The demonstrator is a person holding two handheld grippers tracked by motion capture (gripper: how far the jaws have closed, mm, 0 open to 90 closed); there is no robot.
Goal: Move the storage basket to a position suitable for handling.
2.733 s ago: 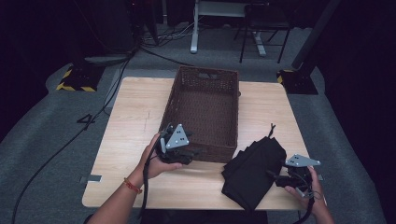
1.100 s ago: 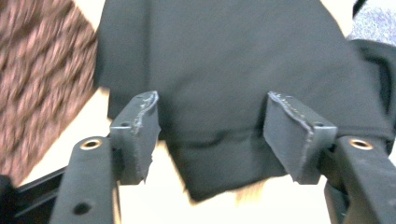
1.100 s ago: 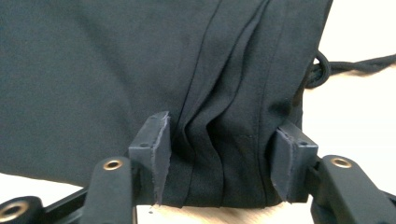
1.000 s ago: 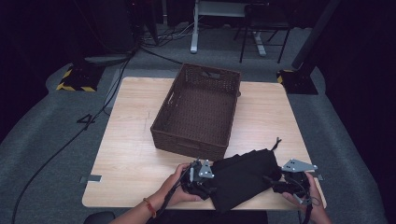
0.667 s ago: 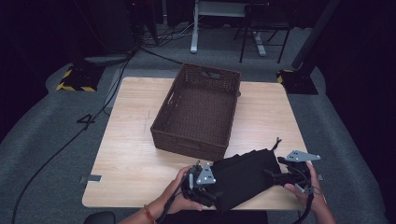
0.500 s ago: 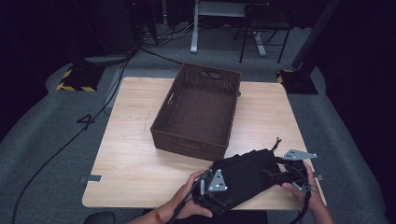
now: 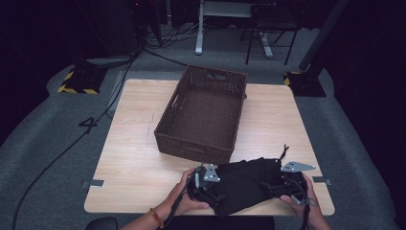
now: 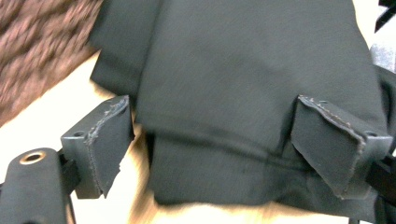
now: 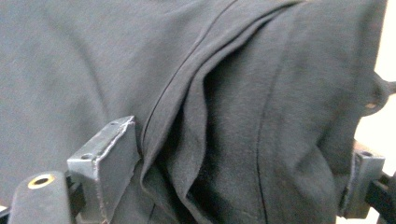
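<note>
A black folded garment (image 7: 249, 184) lies on the table near its front edge, just before the basket. My left gripper (image 7: 215, 189) is at the garment's left end. In the left gripper view its jaws (image 8: 210, 140) stand wide apart with the folded cloth (image 8: 243, 93) between them; they have just been opening and the pads do not press. My right gripper (image 7: 274, 184) is at the garment's right end. Its jaws (image 9: 243, 172) are also wide after opening, with bunched black folds (image 9: 210, 116) lying loose between them.
A dark brown wicker basket (image 7: 191, 146) stands empty in the middle of the light wooden table (image 7: 129, 158). Cables, a desk frame and a chair stand on the grey floor beyond the table's far edge.
My left hand came from beside the basket down to the garment's left end. The garment went from a heap at the right to a flatter fold lying between both grippers.
</note>
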